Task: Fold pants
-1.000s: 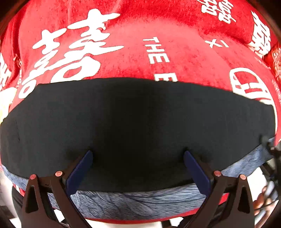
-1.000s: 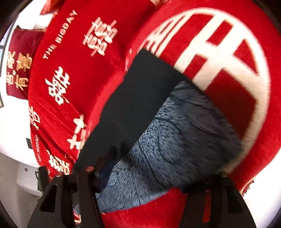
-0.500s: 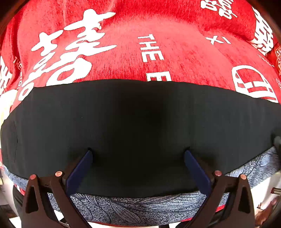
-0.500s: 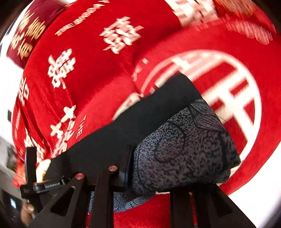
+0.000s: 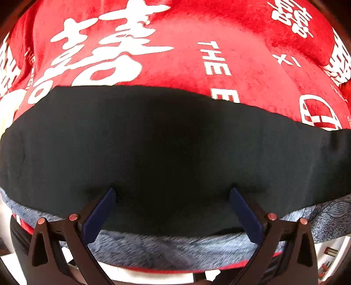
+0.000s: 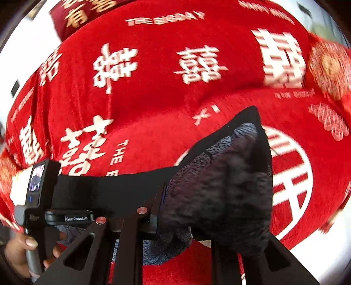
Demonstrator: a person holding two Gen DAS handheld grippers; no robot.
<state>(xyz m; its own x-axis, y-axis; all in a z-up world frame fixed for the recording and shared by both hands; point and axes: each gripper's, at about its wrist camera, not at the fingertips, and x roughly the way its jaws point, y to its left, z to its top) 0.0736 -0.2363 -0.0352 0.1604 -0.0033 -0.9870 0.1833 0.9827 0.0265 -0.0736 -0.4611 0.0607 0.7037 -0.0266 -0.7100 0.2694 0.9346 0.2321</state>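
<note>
The pants are black outside with a blue-grey patterned lining, lying as a wide band across a red cover. My left gripper is open, its blue pads resting on the black cloth near its front edge. In the right wrist view my right gripper is shut on the pants' end, which is lifted and folded so the patterned side faces the camera. The left gripper's body and the hand holding it show at the left.
The red cover with white characters and letters spreads under everything. Its front edge lies just below the pants. A dark red cushion lies at the far end. White floor shows beyond the cover's right edge.
My right gripper has lifted the pants' end and swung it up and over toward the left. My left gripper has stayed put while the cloth under it shifted slightly.
</note>
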